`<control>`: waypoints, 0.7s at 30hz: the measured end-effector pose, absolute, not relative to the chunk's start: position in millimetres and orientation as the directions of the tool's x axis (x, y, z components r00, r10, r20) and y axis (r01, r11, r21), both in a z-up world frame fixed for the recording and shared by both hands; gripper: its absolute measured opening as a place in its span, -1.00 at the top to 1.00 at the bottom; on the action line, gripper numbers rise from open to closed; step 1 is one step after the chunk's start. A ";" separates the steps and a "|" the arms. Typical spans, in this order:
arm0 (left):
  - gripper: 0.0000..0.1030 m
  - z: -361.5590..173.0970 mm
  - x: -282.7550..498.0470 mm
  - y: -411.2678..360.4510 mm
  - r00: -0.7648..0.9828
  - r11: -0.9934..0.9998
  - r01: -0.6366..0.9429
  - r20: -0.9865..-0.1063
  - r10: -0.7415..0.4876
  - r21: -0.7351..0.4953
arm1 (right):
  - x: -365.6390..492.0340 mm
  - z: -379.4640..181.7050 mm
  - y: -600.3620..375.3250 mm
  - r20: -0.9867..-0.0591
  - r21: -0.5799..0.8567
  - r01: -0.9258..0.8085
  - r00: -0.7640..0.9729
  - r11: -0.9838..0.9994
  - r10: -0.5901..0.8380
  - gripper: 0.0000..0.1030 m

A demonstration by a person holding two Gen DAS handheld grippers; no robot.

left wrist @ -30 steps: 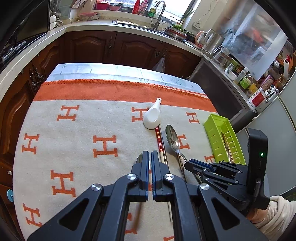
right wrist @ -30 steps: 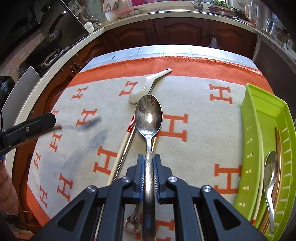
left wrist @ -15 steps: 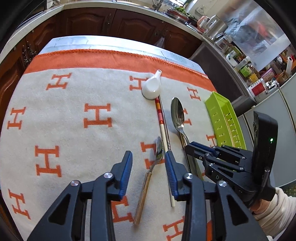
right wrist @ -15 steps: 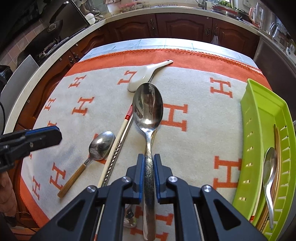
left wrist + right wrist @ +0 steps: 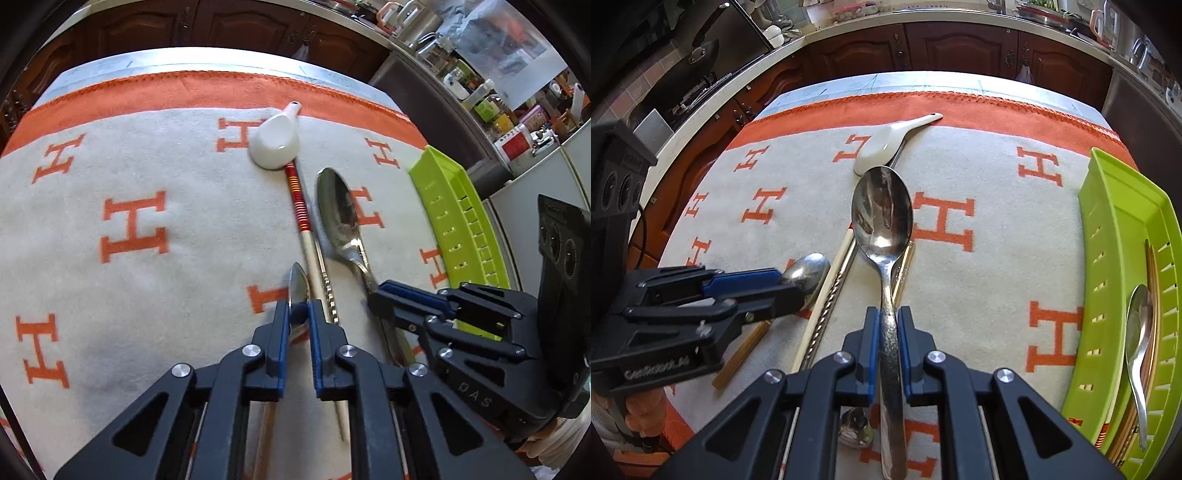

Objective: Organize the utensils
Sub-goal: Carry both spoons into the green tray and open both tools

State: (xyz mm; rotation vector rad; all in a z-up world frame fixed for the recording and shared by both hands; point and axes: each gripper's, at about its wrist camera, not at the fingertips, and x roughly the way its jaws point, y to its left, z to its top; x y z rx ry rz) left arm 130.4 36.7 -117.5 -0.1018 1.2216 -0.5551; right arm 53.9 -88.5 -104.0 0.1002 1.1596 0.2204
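Observation:
My right gripper (image 5: 886, 326) is shut on the handle of a large steel spoon (image 5: 882, 214), held just above the cloth; it also shows in the left wrist view (image 5: 341, 212). My left gripper (image 5: 297, 314) is closed around the neck of a small wooden-handled spoon (image 5: 298, 286), whose bowl shows in the right wrist view (image 5: 807, 273). A white ceramic spoon (image 5: 275, 146) and chopsticks (image 5: 301, 210) lie on the cloth. The green tray (image 5: 1115, 236) stands at the right with a spoon (image 5: 1137, 332) and chopsticks in it.
A cream cloth with orange H letters (image 5: 133, 225) covers the table. Kitchen cabinets (image 5: 960, 48) and a worktop ring the far side. Another small utensil end (image 5: 855, 428) lies under my right gripper. Jars and appliances (image 5: 509, 122) crowd the right.
My left gripper was open above the small spoon; it has dropped and closed around the spoon's neck. My right gripper still holds the large spoon, slightly lower and closer.

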 end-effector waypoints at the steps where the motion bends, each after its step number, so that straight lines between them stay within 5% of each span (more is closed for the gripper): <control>1: 0.87 -116.5 129.8 33.3 0.238 0.865 0.362 -0.862 -0.447 -0.348 | 54.6 -104.4 -89.2 -0.899 0.197 -0.117 0.374 0.974 0.226 0.80; 12: 0.99 -110.0 129.5 45.7 0.269 0.873 0.292 -0.842 -0.467 -0.391 | 87.3 -96.9 -112.0 -0.874 0.284 -0.081 0.388 0.955 0.293 0.78; 17: 0.99 -104.1 127.9 54.3 0.284 0.874 0.271 -0.834 -0.473 -0.404 | 111.5 -99.8 -110.2 -0.861 0.305 -0.143 0.380 0.942 0.337 0.53; 21: 0.99 -98.7 127.0 60.5 0.300 0.871 0.253 -0.821 -0.485 -0.422 | 124.1 -109.2 -109.8 -0.860 0.324 -0.170 0.357 0.931 0.365 0.53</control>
